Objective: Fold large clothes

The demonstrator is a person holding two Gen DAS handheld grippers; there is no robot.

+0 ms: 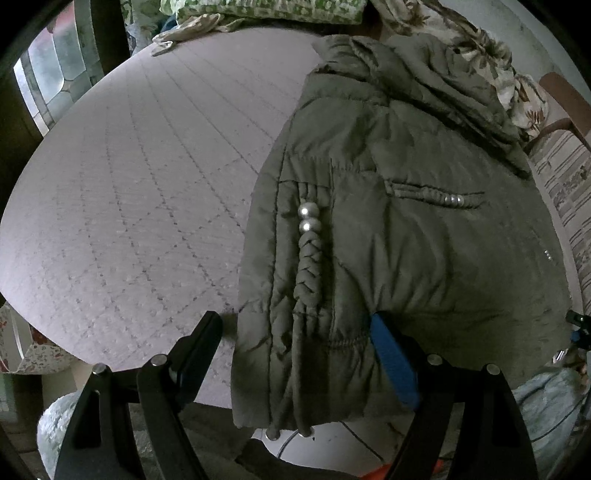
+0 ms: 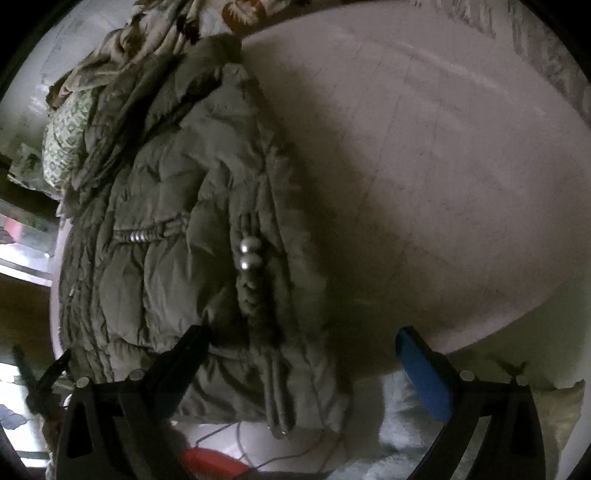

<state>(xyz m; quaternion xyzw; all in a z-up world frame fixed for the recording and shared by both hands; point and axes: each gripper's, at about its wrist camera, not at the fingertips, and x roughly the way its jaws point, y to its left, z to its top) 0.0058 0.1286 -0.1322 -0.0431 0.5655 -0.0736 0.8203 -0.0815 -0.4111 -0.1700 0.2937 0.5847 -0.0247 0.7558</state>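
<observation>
An olive padded jacket (image 1: pixel 406 229) lies spread on a pale pink quilted bed (image 1: pixel 129 192), and its hem hangs over the near edge. A braided cord with two silver beads (image 1: pixel 309 218) runs down its front. My left gripper (image 1: pixel 295 336) is open, low over the hem's left corner. Its black finger (image 1: pixel 201 343) is over the sheet just off the jacket, and its blue pad (image 1: pixel 393 358) is over the fabric. In the right wrist view the jacket (image 2: pixel 166 258) fills the left side. My right gripper (image 2: pixel 303 354) stands open astride the other hem corner.
Floral bedding (image 1: pixel 491 62) and a green-patterned pillow (image 1: pixel 266 9) are piled at the bed's far edge. Below the near edge are a pale fluffy thing (image 2: pixel 391 417), a red object (image 2: pixel 210 461) and thin cables. A window (image 1: pixel 55 74) shows at the far left.
</observation>
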